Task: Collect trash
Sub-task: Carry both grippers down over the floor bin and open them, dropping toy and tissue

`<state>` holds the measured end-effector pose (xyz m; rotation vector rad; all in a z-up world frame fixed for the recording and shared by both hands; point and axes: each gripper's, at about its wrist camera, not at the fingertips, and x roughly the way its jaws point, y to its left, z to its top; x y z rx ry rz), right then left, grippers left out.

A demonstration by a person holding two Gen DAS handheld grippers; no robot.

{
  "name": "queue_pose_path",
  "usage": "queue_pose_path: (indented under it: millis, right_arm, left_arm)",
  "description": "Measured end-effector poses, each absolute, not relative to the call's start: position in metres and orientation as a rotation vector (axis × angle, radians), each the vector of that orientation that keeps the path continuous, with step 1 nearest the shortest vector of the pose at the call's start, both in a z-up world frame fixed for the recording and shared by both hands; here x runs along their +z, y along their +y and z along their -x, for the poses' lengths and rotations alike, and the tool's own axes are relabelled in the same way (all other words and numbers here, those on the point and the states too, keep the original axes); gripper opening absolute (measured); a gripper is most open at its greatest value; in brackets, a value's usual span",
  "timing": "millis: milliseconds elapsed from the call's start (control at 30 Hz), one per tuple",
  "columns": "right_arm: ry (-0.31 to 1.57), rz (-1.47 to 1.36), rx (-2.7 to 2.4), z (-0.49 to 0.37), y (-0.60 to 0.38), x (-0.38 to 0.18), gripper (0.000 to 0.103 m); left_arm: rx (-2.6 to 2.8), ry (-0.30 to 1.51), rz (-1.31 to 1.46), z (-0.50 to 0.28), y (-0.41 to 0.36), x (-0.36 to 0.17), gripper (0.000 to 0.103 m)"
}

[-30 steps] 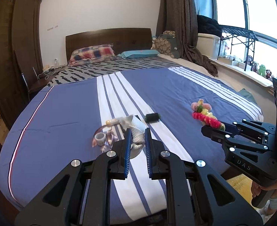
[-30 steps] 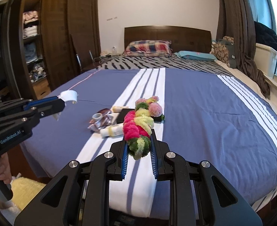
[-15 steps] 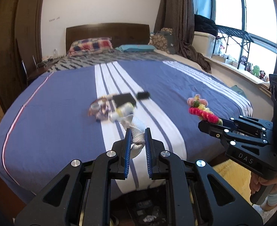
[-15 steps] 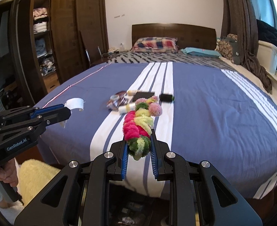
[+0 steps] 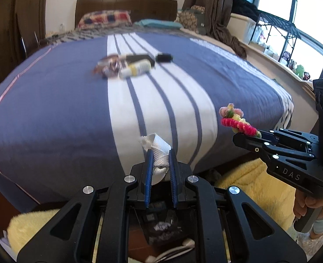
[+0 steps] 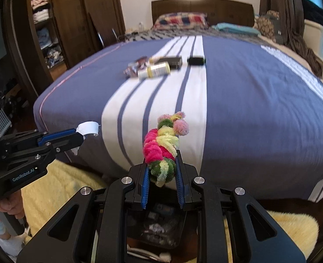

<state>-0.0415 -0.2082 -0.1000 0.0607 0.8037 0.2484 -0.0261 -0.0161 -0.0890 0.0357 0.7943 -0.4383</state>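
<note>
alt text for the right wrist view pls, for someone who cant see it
The right gripper clamps a fuzzy pink, yellow and green pipe-cleaner bundle above a dark bin at the foot of a blue striped bed. At left, the left gripper holds a white scrap; more clutter lies mid-bed.

The bedspread (image 6: 249, 114) is slate blue with a broad white band crossed by thin blue stripes. The fuzzy chenille bundle (image 6: 163, 146) mixes hot pink, pale yellow, green and soft pink. The woven strap (image 5: 159, 153) is white. Both grippers have black bodies with blue finger pads (image 5: 148, 175). A pillow (image 6: 181, 20) is checked red, blue and white. The rug (image 5: 255, 186) is pale yellow, and the bottle (image 6: 154, 70) is cream with a white cap.
</note>
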Motion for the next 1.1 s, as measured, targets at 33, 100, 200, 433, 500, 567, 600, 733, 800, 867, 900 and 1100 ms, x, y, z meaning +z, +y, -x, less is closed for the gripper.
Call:
queue_pose_path:
  millis: [33,100,200,433,500,567,600,733,800,867,900,1100]
  right_arm:
    - [0.819,-0.062,0.251,0.042,-0.207,-0.106,0.021]
    - [0.838,-0.059,0.256,0.043,-0.205,-0.113,0.021]
    - [0.872,-0.055,0.260,0.044,-0.201,-0.125,0.021]
    - [0.951,-0.047,0.262,0.044,-0.196,-0.155,0.021]
    - [0.973,-0.047,0.262,0.043,-0.196,-0.164,0.021]
    - [0.997,-0.050,0.260,0.041,-0.196,-0.172,0.021]
    - [1.006,-0.051,0.260,0.041,-0.196,-0.176,0.021]
    - [1.049,-0.057,0.258,0.038,-0.196,-0.190,0.021]
    - [1.071,-0.060,0.259,0.038,-0.197,-0.197,0.021]
    - [1.091,-0.064,0.260,0.037,-0.198,-0.204,0.021]
    - [1.101,-0.067,0.262,0.036,-0.198,-0.206,0.021]
    - [1.152,-0.081,0.274,0.033,-0.198,-0.222,0.021]
  left_arm:
    - [-0.439,0.807,-0.034,0.027,-0.016,-0.094,0.013]
    - [-0.442,0.830,-0.033,0.028,-0.016,-0.104,0.013]
    - [-0.449,0.877,-0.029,0.030,-0.018,-0.122,0.013]
    - [-0.459,0.985,-0.033,0.032,-0.021,-0.166,0.013]
    - [-0.462,1.013,-0.029,0.032,-0.023,-0.177,0.013]
    - [-0.461,1.034,-0.022,0.030,-0.022,-0.184,0.013]
    - [-0.460,1.047,-0.019,0.030,-0.022,-0.189,0.013]
    - [-0.455,1.083,-0.013,0.024,-0.022,-0.201,0.013]
    - [-0.451,1.104,-0.015,0.022,-0.023,-0.210,0.013]
    - [-0.452,1.132,-0.018,0.020,-0.024,-0.220,0.013]
    - [-0.454,1.142,-0.016,0.020,-0.024,-0.224,0.013]
    - [-0.483,1.216,0.005,0.014,-0.027,-0.247,0.013]
